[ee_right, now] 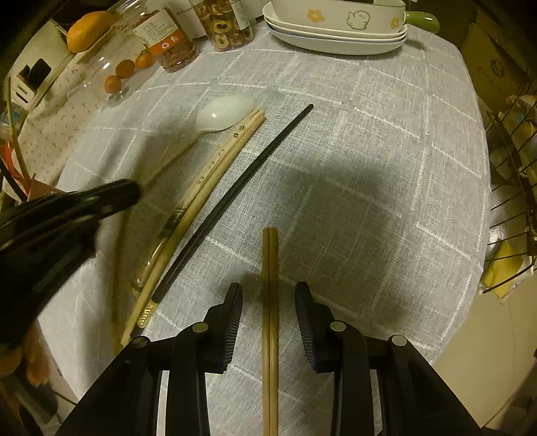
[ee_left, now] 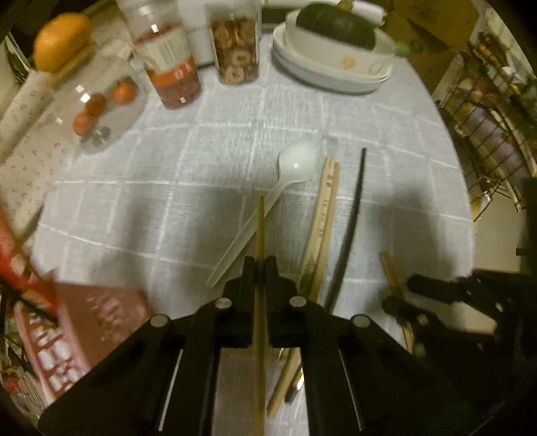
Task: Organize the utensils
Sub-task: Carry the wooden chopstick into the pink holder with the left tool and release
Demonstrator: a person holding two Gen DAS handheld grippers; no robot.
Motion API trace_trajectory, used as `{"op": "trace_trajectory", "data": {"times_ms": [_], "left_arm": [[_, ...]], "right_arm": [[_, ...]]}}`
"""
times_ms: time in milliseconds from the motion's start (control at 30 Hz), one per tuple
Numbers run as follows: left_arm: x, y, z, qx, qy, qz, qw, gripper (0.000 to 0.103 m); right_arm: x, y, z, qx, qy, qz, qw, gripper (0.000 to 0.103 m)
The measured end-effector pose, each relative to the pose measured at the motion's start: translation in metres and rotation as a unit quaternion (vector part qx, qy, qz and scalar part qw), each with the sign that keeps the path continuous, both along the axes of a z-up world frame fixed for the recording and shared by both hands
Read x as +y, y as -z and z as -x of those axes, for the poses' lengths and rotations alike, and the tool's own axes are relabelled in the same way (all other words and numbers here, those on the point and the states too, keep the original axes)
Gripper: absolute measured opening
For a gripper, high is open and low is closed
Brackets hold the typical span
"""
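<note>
My left gripper [ee_left: 257, 265] is shut on a single brown wooden chopstick [ee_left: 259, 231] and holds it above the cloth. Beyond it lie a white plastic spoon [ee_left: 295, 164], a pale pair of chopsticks [ee_left: 324, 214] and a black chopstick [ee_left: 352, 214]. My right gripper [ee_right: 268, 291] is open, its jaws on either side of a brown chopstick pair [ee_right: 270, 302] lying on the cloth. In the right wrist view the spoon [ee_right: 223, 112], the pale pair [ee_right: 214, 167] and the black chopstick [ee_right: 241, 187] lie to the left. The left gripper [ee_right: 67, 208] shows there as a blurred black shape.
The table has a grey checked cloth [ee_right: 369, 151]. At the back stand stacked white dishes [ee_right: 335, 30], two food jars [ee_left: 235, 50], a glass jar with small oranges [ee_left: 100, 100] and a large orange [ee_left: 60, 40]. A pink basket [ee_left: 67, 332] is at the left, a wire rack [ee_right: 513, 201] at the right.
</note>
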State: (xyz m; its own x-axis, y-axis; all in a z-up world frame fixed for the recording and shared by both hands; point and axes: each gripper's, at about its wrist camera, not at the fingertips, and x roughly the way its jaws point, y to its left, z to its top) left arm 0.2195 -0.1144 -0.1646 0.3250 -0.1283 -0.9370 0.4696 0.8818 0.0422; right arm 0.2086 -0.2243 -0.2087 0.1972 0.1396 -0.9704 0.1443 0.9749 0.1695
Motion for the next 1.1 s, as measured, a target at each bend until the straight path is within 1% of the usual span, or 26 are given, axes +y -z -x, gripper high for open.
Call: {"op": "trace_trajectory", "data": {"times_ms": [33, 67, 100, 133, 167, 300, 467, 667, 733, 867, 933, 1100], "left_arm": [[0.002, -0.005, 0.003, -0.003, 0.002, 0.003, 1.0000, 0.006], [0.004, -0.010, 0.007, -0.003, 0.004, 0.007, 1.0000, 0.006], [0.006, -0.014, 0.010, -0.003, 0.004, 0.008, 1.0000, 0.006], [0.009, -0.017, 0.012, -0.005, 0.003, 0.008, 0.9999, 0.006], [0.003, -0.017, 0.007, -0.007, 0.001, 0.009, 0.9999, 0.006], [0.018, -0.030, 0.020, -0.018, -0.002, 0.022, 0.9996, 0.006], [0.030, -0.058, 0.054, -0.060, 0.011, 0.025, 0.9978, 0.006], [0.054, -0.091, 0.085, -0.104, 0.002, 0.044, 0.9936, 0.006], [0.063, -0.103, 0.094, -0.117, -0.004, 0.053, 0.9917, 0.006], [0.078, -0.127, 0.111, -0.152, -0.015, 0.069, 0.9859, 0.006], [0.086, -0.137, 0.118, -0.169, -0.022, 0.079, 0.9821, 0.006], [0.107, -0.157, 0.123, -0.188, -0.044, 0.118, 0.9740, 0.006]], "right_arm": [[0.002, 0.000, 0.000, -0.001, -0.003, 0.013, 1.000, 0.025], [0.003, 0.000, 0.001, -0.002, -0.006, 0.024, 1.000, 0.015], [0.006, 0.000, 0.002, -0.005, -0.012, 0.037, 0.999, 0.009], [0.008, 0.000, 0.001, -0.009, -0.013, 0.039, 0.999, 0.009], [0.009, 0.000, 0.002, -0.011, -0.014, 0.039, 0.999, 0.009], [0.005, -0.006, 0.010, -0.018, -0.008, 0.010, 1.000, 0.008], [0.004, -0.040, 0.025, -0.061, -0.005, -0.003, 0.998, 0.008], [0.014, -0.085, 0.051, -0.117, -0.015, -0.014, 0.993, 0.008], [0.018, -0.099, 0.062, -0.135, -0.022, -0.015, 0.990, 0.008], [0.027, -0.126, 0.085, -0.175, -0.037, 0.000, 0.984, 0.008], [0.031, -0.135, 0.087, -0.190, -0.038, 0.006, 0.981, 0.008], [0.037, -0.151, 0.088, -0.221, -0.042, 0.019, 0.974, 0.008]]}}
